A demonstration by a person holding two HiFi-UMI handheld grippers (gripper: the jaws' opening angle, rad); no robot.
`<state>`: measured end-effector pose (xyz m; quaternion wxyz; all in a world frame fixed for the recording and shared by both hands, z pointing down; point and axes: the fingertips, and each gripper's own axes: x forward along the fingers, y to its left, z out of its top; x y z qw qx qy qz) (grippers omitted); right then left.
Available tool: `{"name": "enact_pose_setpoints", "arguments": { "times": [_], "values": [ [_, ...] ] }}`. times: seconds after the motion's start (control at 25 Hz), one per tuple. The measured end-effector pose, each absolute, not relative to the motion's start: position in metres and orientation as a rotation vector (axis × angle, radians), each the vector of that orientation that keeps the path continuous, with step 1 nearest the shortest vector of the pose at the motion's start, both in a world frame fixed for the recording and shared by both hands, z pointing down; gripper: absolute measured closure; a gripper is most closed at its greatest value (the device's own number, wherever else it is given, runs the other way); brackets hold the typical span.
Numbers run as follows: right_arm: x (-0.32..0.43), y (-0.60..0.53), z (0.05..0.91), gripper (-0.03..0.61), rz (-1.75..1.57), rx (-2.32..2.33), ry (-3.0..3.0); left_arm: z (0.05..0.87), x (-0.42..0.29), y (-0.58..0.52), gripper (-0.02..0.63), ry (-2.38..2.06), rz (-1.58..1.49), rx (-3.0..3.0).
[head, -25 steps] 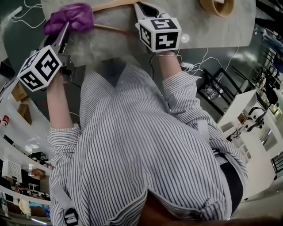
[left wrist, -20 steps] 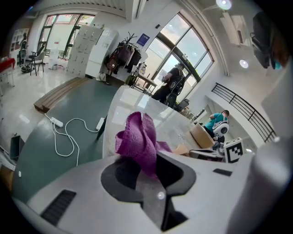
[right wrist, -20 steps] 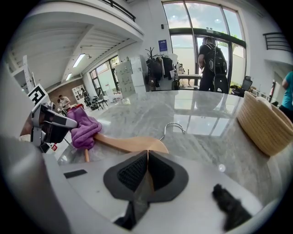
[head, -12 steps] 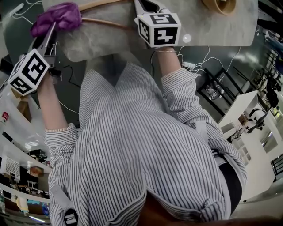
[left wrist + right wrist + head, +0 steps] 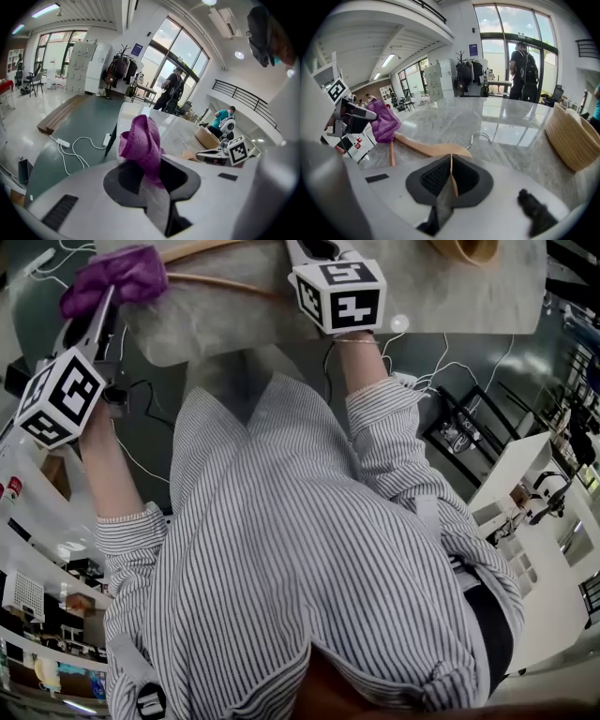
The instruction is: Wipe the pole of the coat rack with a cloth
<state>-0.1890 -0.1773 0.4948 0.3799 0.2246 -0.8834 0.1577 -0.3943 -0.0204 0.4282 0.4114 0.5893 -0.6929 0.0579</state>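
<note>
head view shows the purple cloth [image 5: 117,273] as a bunched, knitted-looking wad at the left end of the wooden hanger [image 5: 217,283], over the corner of the marble table [image 5: 450,296]. the left gripper [image 5: 101,304] has the cloth pinched between its jaws; in the left gripper view the jaws stand only narrowly apart, with the cloth [image 5: 140,145] squeezed between them and bulging out past the left gripper [image 5: 152,180]. the right gripper [image 5: 451,180] is clamped nearly shut on a thin strip of the hanger's wood. beyond it the wooden hanger [image 5: 426,147] runs along the table [image 5: 454,117] toward the cloth [image 5: 383,122], and its metal hook [image 5: 480,137] lies flat on the stone.

the head view's top edge cuts off the hanger's upper arm, the tips of the right gripper [image 5: 314,251] and most of the basket [image 5: 464,249]. the person's striped shirt fills the lower frame. in the left gripper view the cloth and the gripper's own body hide almost all of the hanger. whether the cloth presses on the wood or just rests beside it cannot be told.

counted: one cloth, one hanger, one woven basket [image 5: 572,140], two grippers.
</note>
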Motion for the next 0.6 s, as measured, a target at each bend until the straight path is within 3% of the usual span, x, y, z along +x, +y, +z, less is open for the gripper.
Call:
{"name": "enact_pose_setpoints", "arguments": {
  "times": [0.36, 0.6],
  "values": [
    [-0.178, -0.161, 0.465, 0.561, 0.426, 0.528, -2.337, 0.406, -0.382, -0.036, 0.520, -1.778, 0.389, 1.598],
    [-0.166, -0.147, 0.475, 0.561, 0.449, 0.500, -2.303, 0.417, -0.378, -0.035, 0.520, -1.808, 0.738, 1.612]
  ]
}}
